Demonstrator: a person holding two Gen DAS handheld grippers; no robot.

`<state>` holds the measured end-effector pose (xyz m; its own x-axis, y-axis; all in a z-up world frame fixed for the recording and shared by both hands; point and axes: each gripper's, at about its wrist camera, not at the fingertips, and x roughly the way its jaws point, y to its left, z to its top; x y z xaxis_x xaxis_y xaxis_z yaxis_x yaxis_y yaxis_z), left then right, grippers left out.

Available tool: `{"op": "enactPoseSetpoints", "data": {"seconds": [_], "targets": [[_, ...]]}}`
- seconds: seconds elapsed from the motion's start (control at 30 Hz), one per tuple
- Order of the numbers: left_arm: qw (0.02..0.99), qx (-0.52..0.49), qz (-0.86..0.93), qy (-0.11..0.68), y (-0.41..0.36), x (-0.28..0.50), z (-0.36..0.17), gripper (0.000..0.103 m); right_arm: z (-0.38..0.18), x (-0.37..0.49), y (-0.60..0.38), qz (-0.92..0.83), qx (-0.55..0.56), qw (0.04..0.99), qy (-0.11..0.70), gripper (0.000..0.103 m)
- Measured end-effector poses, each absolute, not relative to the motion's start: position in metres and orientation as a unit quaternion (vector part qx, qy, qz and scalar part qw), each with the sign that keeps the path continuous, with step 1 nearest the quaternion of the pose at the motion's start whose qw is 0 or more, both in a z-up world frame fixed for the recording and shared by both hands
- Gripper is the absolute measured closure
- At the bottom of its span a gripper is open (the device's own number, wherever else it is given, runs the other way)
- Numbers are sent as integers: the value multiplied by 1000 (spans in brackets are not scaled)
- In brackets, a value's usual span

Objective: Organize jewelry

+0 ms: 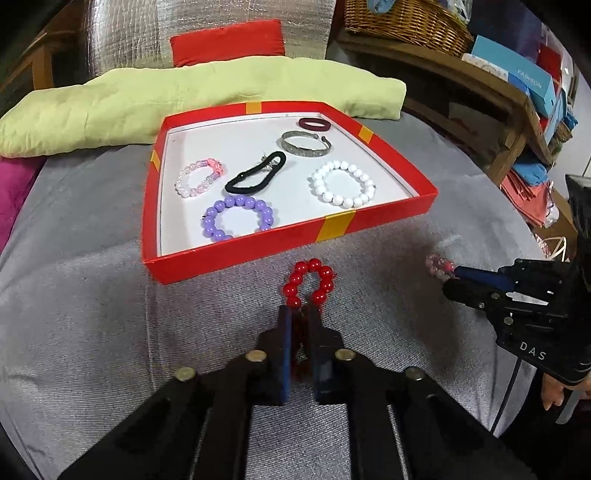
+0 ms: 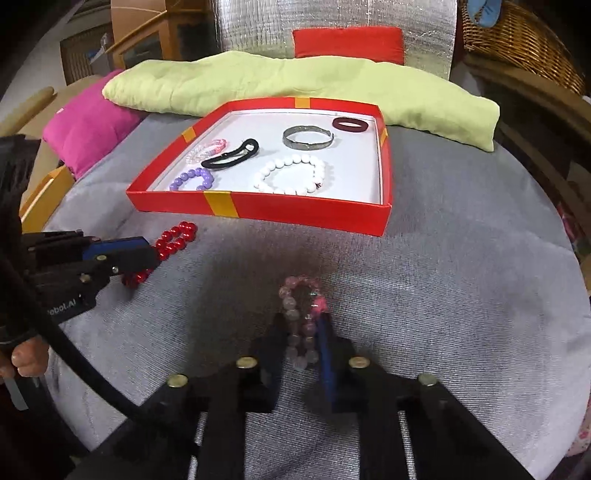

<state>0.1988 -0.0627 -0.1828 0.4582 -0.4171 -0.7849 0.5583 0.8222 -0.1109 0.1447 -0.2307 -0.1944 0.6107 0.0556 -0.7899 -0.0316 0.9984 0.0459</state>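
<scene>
Left hand-held gripper (image 1: pixel 299 314) pinches my red bead bracelet (image 1: pixel 308 282), right hand-held gripper (image 2: pixel 304 321) pinches pink bead bracelet (image 2: pixel 303 314), both before the red box (image 1: pixel 258 240).

A tray (image 1: pixel 373 221) sits mid-frame on the surface (image 1: pixel 110 332), holding six bracelets and bands. Behind it, toward the upper frame, lies a cushion (image 1: pixel 147 99). Below it, two bracelets lie on the surface.

I see a soft grey cloth (image 2: pixel 461 258) spread under me, with a long green pillow (image 2: pixel 295 85) at its far edge. Behind it is a shiny silver sheet (image 2: pixel 332 14) and a red cushion (image 2: pixel 347 42). A brown basket (image 1: pixel 402 22) sits on a wooden shelf (image 1: pixel 480 85), and a pink cushion (image 2: pixel 88 125) lies at the side.
</scene>
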Motion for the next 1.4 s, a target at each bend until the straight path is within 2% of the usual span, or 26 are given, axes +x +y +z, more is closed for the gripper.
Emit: {"op": "enactPoseSetpoints", "data": {"seconds": [0.33,0.53,0.57,0.6,0.63,0.7,0.73,0.97,1.07,1.1,1.13,1.37,1.4], "targets": [[849,77,-288,437,-60,198,-181,96,-185,144,-242,26,58,905,420,87],[847,73,-281,445,-54,201,-180,95,-192,146,-246,20,73,896,437,87],[847,70,-282,446,-54,201,-179,92,-193,146,-247,20,76,895,439,87],[846,68,-283,447,-55,201,-179,82,-193,147,-246,20,76,894,441,87],[845,63,-288,447,-56,201,-178,64,-194,147,-246,21,76,894,441,87],[847,61,-296,438,-59,197,-174,41,-194,147,-246,23,79,893,443,87],[848,65,-299,432,-61,195,-173,40,-195,148,-246,24,80,892,444,87],[835,102,-307,446,-81,193,-190,41,-195,148,-247,25,82,891,446,87],[839,99,-302,442,-78,196,-193,64,-195,148,-247,25,83,891,446,86],[838,96,-306,442,-77,197,-193,78,-195,148,-247,25,83,891,446,86],[837,91,-308,443,-76,197,-193,84,-195,148,-248,26,84,891,446,86],[839,88,-312,436,-74,194,-189,84,-194,147,-248,28,90,892,443,86],[841,86,-312,434,-73,194,-187,94,-193,146,-248,32,92,892,441,87]]}}
